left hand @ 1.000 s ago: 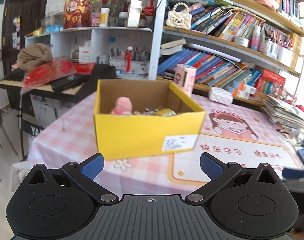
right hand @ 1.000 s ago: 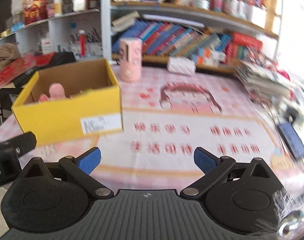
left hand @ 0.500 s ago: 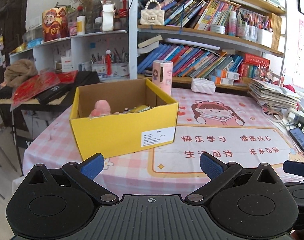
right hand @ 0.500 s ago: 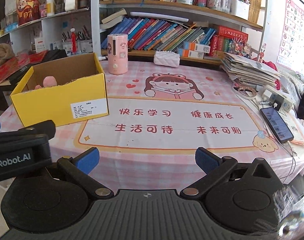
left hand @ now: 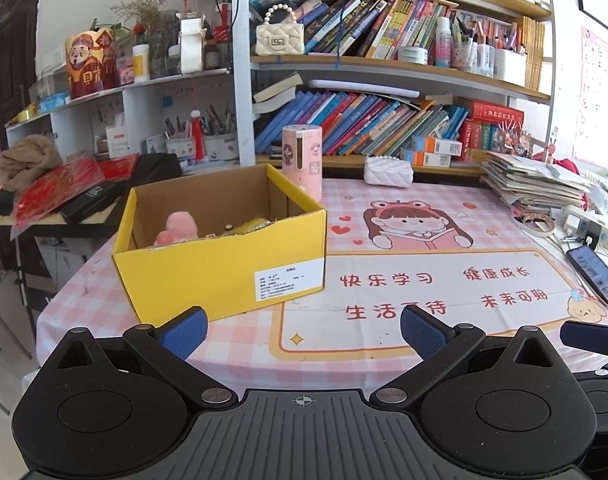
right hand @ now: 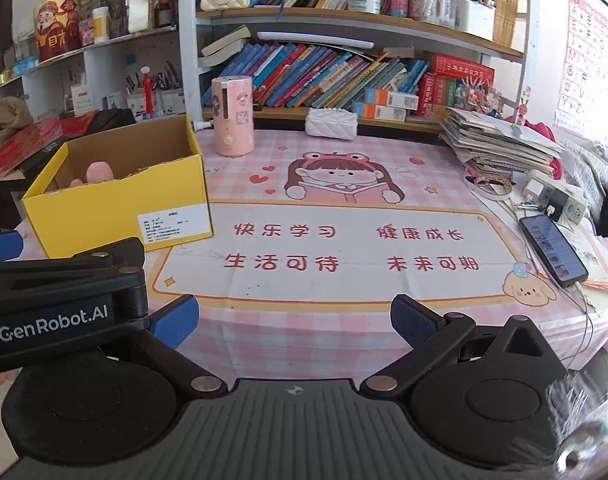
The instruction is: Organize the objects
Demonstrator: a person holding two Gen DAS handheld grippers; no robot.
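A yellow cardboard box (left hand: 224, 268) (right hand: 116, 208) stands open on the left of the pink table mat (left hand: 423, 280). Inside it lie a pink plush toy (left hand: 178, 228) (right hand: 98, 171) and some small items I cannot make out. My left gripper (left hand: 302, 330) hovers open and empty at the table's near edge, just in front of the box. My right gripper (right hand: 292, 322) is open and empty too, to the right of the left one, whose black body (right hand: 64, 300) fills the lower left of the right wrist view.
A pink cylinder (left hand: 302, 162) (right hand: 232, 116) and a white quilted pouch (left hand: 387, 171) stand at the back before the bookshelf (left hand: 383, 68). At the right lie a paper stack (right hand: 499, 144), a power strip (right hand: 555, 200) and a phone (right hand: 551, 250) with cables.
Both grippers have drawn back from the table and turned a little right; the box looks smaller and further left. Jaws stay open.
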